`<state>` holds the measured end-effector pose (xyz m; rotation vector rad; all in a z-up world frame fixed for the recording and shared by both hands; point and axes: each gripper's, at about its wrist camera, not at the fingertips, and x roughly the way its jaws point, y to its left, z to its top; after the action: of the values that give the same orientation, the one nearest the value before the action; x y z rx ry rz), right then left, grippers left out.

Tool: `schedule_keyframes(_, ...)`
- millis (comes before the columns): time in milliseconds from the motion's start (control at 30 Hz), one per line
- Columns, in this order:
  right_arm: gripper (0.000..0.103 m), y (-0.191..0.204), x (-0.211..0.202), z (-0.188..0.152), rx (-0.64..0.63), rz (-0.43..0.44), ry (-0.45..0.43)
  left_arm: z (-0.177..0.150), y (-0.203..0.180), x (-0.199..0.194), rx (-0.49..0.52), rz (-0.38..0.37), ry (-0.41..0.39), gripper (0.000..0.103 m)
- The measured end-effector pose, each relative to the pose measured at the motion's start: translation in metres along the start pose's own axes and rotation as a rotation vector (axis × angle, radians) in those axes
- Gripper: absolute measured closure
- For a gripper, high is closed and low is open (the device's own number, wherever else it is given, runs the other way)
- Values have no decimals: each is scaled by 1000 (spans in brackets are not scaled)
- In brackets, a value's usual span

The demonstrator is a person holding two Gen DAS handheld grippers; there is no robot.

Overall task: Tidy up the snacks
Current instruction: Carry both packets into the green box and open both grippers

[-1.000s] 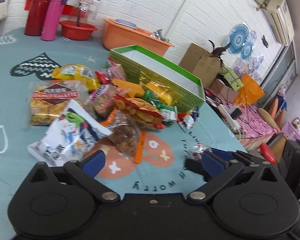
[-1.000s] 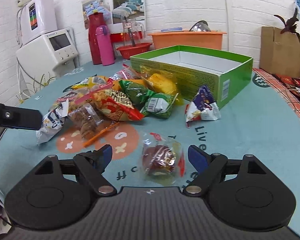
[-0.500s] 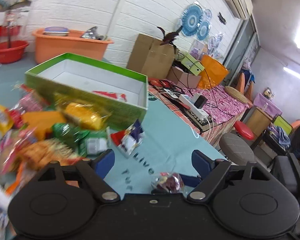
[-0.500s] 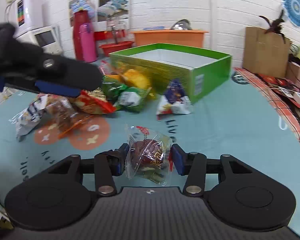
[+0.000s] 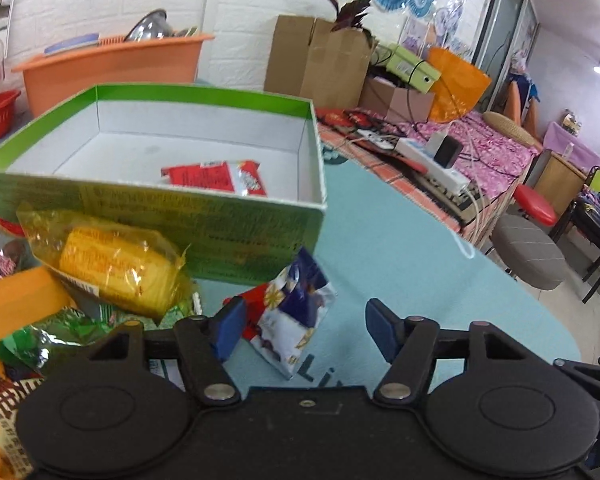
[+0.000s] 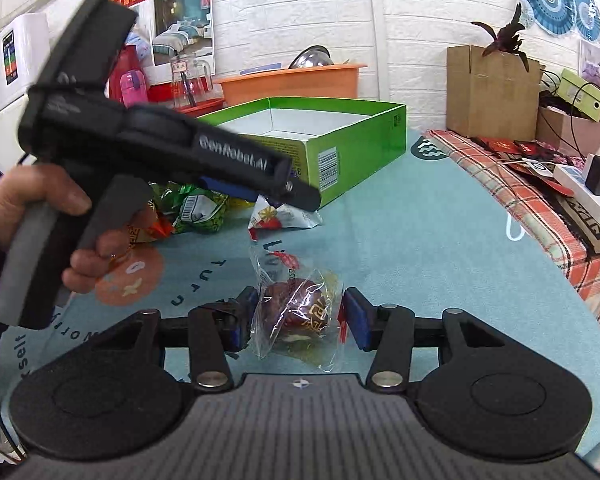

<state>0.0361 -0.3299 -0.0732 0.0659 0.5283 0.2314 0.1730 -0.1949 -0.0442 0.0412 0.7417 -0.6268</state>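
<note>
A green box [image 5: 180,216] stands open on the teal table, with a red packet [image 5: 214,176] inside; it also shows in the right wrist view [image 6: 352,148]. My left gripper [image 5: 304,330] is open around a blue-and-white snack bag [image 5: 296,320] lying by the box's near corner. That bag [image 6: 288,216] and the left gripper [image 6: 260,190] show in the right wrist view. My right gripper [image 6: 300,320] is shut on a clear packet with a dark red snack [image 6: 300,312], held just above the table.
A snack pile lies left of the box: a yellow packet [image 5: 116,264], green wrappers [image 5: 52,336] and an orange packet [image 5: 16,304]. An orange tub [image 5: 108,64] and cardboard box [image 5: 316,60] stand behind. The table edge [image 5: 500,280] curves on the right.
My left gripper swung right from the snack pile and closed in on the blue-and-white bag. My right gripper shut on the dark red snack packet and lifted it slightly.
</note>
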Motion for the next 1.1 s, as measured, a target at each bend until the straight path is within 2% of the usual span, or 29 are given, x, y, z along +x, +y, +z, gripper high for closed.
schedule_keyframes(133, 18, 0, 0, 0, -4, -2, -3, 1, -6, 0, 23, 0, 2, 18)
schedule_keyframes(200, 10, -1, -1, 0, -2, -13, -6, 2, -7, 1, 31, -8, 13, 20)
schedule_keyframes(233, 1, -1, -3, -1, -2, -19, -11, 2, -8, 2, 33, -7, 13, 20)
schedule_keyframes(267, 0, -1, -5, -1, -4, -24, -16, 2, -9, 3, 33, -4, 11, 17)
schedule_keyframes(367, 0, -2, -8, 0, -5, -31, -19, 3, -12, 5, 36, -6, 2, 0)
schedule_keyframes(533, 0, 1, -9, -1, -18, -35, -7, 3, -18, 10, 63, 12, -3, 0)
schedule_keyframes(633, 0, 1, -8, -1, -16, -42, 3, 1, -19, 11, 82, 42, -6, 8)
schedule_keyframes(700, 11, 0, -7, -1, -9, -39, 10, -1, -21, 12, 98, 78, -10, 8)
schedule_keyframes(733, 19, -1, -6, -1, -3, -34, 14, -2, -19, 12, 104, 80, -12, 9)
schedule_keyframes(800, 20, 0, -7, -2, -8, -39, 10, -2, -19, 12, 112, 83, -12, 12)
schedule_keyframes(867, 22, 2, -7, -3, -18, -47, 9, -1, -21, 11, 125, 75, -20, 19)
schedule_keyframes(1000, 24, 4, -9, -4, -20, -58, 10, -2, -22, 8, 109, 62, -6, 20)
schedule_keyframes(1100, 25, 5, -13, -4, -30, -63, 13, -6, -15, -2, 51, 26, -13, 22)
